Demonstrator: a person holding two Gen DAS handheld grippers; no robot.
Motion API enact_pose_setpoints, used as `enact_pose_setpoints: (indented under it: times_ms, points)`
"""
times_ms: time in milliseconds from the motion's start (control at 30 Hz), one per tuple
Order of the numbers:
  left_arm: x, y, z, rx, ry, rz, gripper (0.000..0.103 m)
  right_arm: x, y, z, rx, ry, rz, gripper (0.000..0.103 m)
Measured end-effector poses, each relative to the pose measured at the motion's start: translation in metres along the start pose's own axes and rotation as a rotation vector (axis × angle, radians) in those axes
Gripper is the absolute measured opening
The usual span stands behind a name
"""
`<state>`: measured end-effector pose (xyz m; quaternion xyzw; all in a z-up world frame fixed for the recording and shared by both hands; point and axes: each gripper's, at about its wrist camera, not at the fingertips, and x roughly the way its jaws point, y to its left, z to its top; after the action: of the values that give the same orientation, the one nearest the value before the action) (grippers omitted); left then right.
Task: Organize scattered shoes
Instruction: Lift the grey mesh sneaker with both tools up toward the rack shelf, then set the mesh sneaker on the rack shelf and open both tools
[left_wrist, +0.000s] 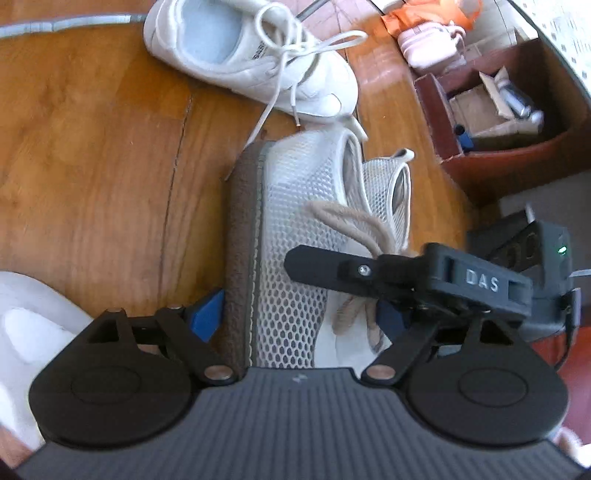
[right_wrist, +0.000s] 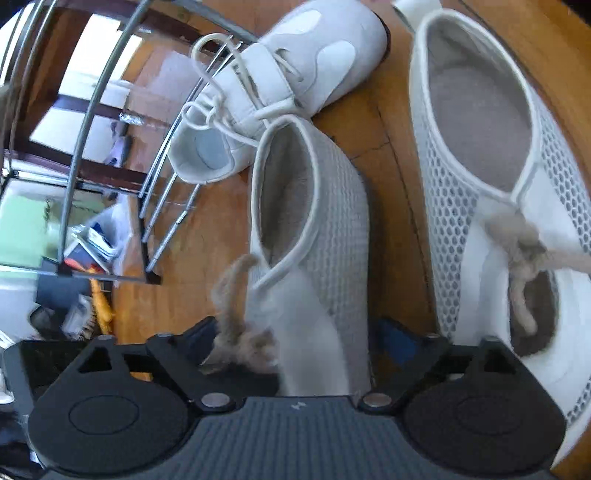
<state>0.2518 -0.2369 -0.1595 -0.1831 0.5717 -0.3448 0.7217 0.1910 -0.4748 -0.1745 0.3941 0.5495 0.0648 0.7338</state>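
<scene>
Box (left_wrist: 517, 162) – cardboard scraps, bottle inside – beside mesh shoes (left_wrist: 295, 221).

We log the white honeycomb-mesh shoe with beige yarn laces (left_wrist: 295, 236): brown textured sole, grey welt. Its mate (right_wrist: 517, 206) shows a taupe lining. The white leather lace-up sneaker (left_wrist: 251, 55) has a pale blue insole. The wooden plank floor (left_wrist: 92, 155) reads orange-brown. Both black grippers carry blue finger pads (left_wrist: 207, 314).
</scene>
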Motion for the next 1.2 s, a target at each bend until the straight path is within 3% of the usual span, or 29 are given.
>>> enact_pose_setpoints:
  times_ms: [167,333,433,533,600,633,700,733,767,867,1100,1200]
  points:
    - [-0.034,-0.014,-0.007,0.034,-0.069,-0.055,0.087,-0.028,0.003,-0.012,-0.001,-0.083,0.080,0.069]
    - [-0.087,-0.026,-0.009,0.102,-0.226,0.039,0.090,-0.031,0.046,-0.011,-0.119,-0.094,0.171,0.069]
    - [-0.117,-0.014,0.000,0.076,-0.317,0.106,0.092,-0.012,0.094,-0.002,-0.207,-0.073,0.200,0.069]
    - [-0.138,0.014,0.028,0.013,-0.400,0.158,0.094,0.013,0.146,0.021,-0.298,-0.057,0.192,0.069]
    - [-0.141,0.050,0.066,-0.053,-0.416,0.187,0.094,0.042,0.173,0.040,-0.322,-0.059,0.200,0.068]
    - [-0.141,0.068,0.085,-0.087,-0.422,0.200,0.095,0.069,0.194,0.056,-0.344,-0.104,0.212,0.070]
    - [-0.136,0.089,0.103,-0.100,-0.412,0.251,0.095,0.098,0.205,0.067,-0.331,-0.160,0.191,0.088]
    - [-0.131,0.112,0.114,-0.142,-0.396,0.366,0.093,0.114,0.204,0.074,-0.314,-0.147,0.117,0.087]
    - [-0.131,0.123,0.115,-0.176,-0.389,0.400,0.093,0.130,0.202,0.082,-0.295,-0.131,0.038,0.085]
    - [-0.144,0.141,0.100,-0.234,-0.405,0.323,0.095,0.118,0.175,0.070,-0.283,-0.124,-0.018,0.085]
    - [-0.171,0.131,0.053,-0.157,-0.400,0.287,0.098,0.074,0.130,0.024,-0.398,0.040,0.019,0.090]
    - [-0.178,0.133,0.038,-0.191,-0.401,0.236,0.102,0.084,0.123,0.007,-0.410,0.166,0.085,0.090]
